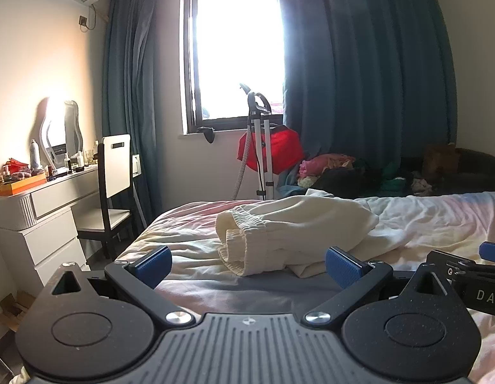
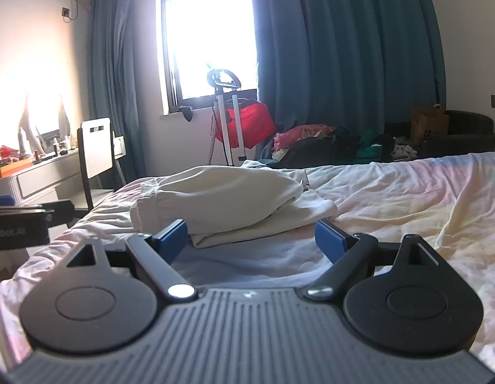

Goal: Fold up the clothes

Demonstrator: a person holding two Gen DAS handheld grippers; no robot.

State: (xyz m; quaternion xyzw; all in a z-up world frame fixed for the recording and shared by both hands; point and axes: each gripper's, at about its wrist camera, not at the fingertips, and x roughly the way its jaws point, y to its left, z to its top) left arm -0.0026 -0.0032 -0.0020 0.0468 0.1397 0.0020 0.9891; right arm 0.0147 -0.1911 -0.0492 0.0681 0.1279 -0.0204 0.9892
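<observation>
so, both tools sit low in front of the cream garment point(image 1: 292, 233), side by side, each tilted slightly down toward it. we take the garment as our landmark. it lies bundled on the bed point(image 1: 423, 224), elastic waistband end turned toward the left gripper point(image 1: 247, 264), the rest heaped and partly doubled over itself behind.

left gripper: jaws spread wide, nothing between the blue pads point(image 1: 153, 264), which stop just short of the garment's near edge. right gripper point(image 2: 250, 240): likewise wide apart and empty, its pads flanking the garment's near lower edge without pressing it, as far as we can tell. the right tool's body shows at the right margin of the left view, so the two are close together.

our reading: this looks like a ready pose, both tools aimed at the near edge so that each can take a part of it; the garment is not yet flat, so spreading probably has to come before any fold.

surface: a pale, rumpled bedsheet, soft, with creases running off to the right of the garment. expect the sheet to bunch if pads dig in.

room, relative to the garment: window point(image 1: 238, 48) and blue curtains point(image 1: 359, 64) beyond it, a garment steamer point(image 1: 262, 147) and red bag point(image 1: 279, 150) just behind, a clothes pile point(image 1: 343, 172) behind-right, chair point(image 1: 114, 172) and dresser point(image 1: 39, 211) to its left.
</observation>
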